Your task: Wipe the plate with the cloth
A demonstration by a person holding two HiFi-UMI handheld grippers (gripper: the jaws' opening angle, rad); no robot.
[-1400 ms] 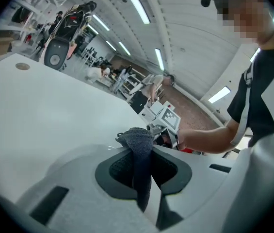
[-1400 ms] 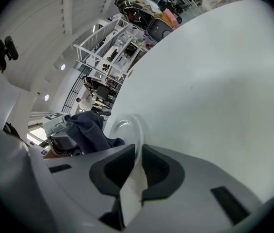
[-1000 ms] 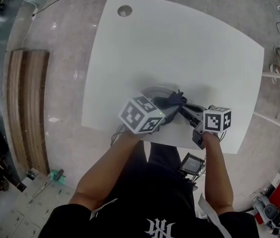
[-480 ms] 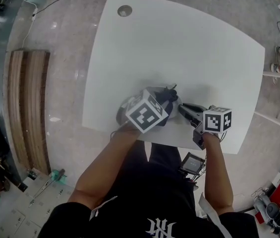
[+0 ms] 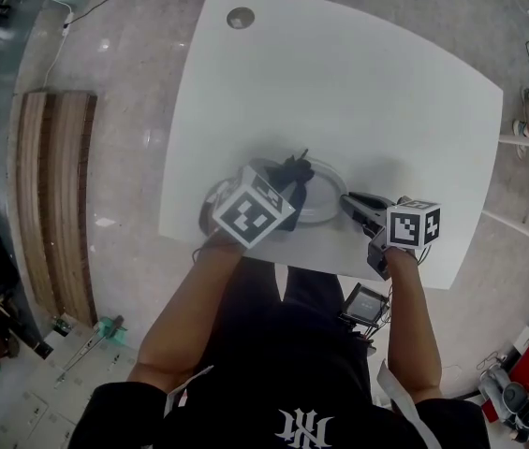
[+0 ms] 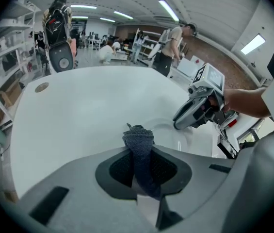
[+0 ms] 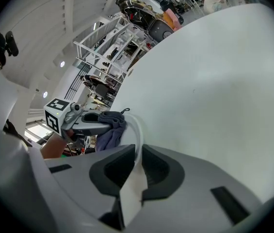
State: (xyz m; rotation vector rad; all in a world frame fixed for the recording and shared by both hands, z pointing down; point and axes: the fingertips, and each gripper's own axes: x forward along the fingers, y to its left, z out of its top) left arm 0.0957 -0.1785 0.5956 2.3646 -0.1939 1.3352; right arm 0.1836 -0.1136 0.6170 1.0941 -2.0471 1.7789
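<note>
A: What lay around the work?

B: One white table (image 5: 367, 92), with one round hole (image 5: 241, 17) near its far left corner. On the floor past the table's left edge lay a long wooden board (image 5: 53, 195).

A: Where was the plate?

B: One pale plate (image 5: 331, 183) sat close to the table's near edge. From the head view, the left gripper's (image 6: 138, 152) marker cube covered the plate's left part.

A: And the cloth?

B: One dark cloth (image 6: 138, 136) was pinched between the left gripper's jaws and hung bunched over the plate.

A: The other tool?

B: The right gripper (image 7: 137, 152) came in from the plate's right side, its jaws pressed onto the plate's rim.

A: How many of each?

B: Two grippers, one plate, one cloth
</note>
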